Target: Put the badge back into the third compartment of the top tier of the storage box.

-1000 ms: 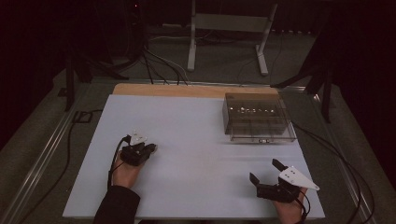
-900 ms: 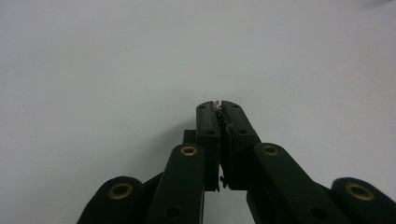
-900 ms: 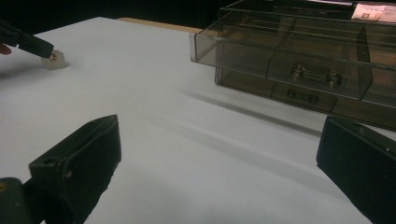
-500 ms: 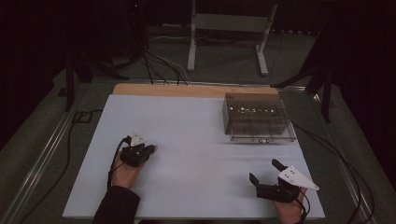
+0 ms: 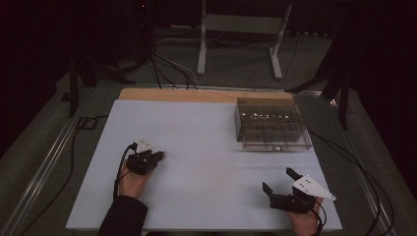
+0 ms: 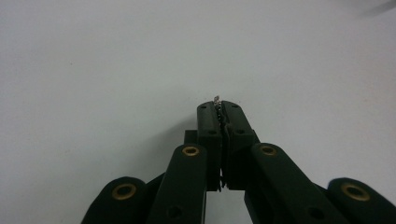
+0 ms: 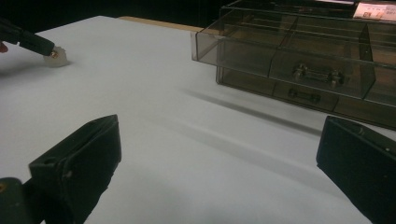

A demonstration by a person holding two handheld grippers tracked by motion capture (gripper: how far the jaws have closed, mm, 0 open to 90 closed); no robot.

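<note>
My left gripper [image 5: 160,156] rests low on the left part of the white table [image 5: 206,162], held by a hand. Its jaws are pressed together on a small silvery piece [image 6: 216,99] that pokes out at the tips, and the left gripper [image 6: 218,108] points at bare table. The right gripper view shows that piece [image 7: 55,56] as a small shiny round bit touching the surface at the far left. My right gripper [image 5: 278,180] sits near the front right corner with its jaws wide apart; nothing lies between the right gripper [image 7: 219,154] fingers.
A clear plastic drawer box [image 5: 272,126] with small handles stands at the back right of the table, and the same box [image 7: 303,60] is ahead of the right gripper. A wooden strip [image 5: 196,94] runs along the far edge. Cables and stand legs lie on the floor beyond.
</note>
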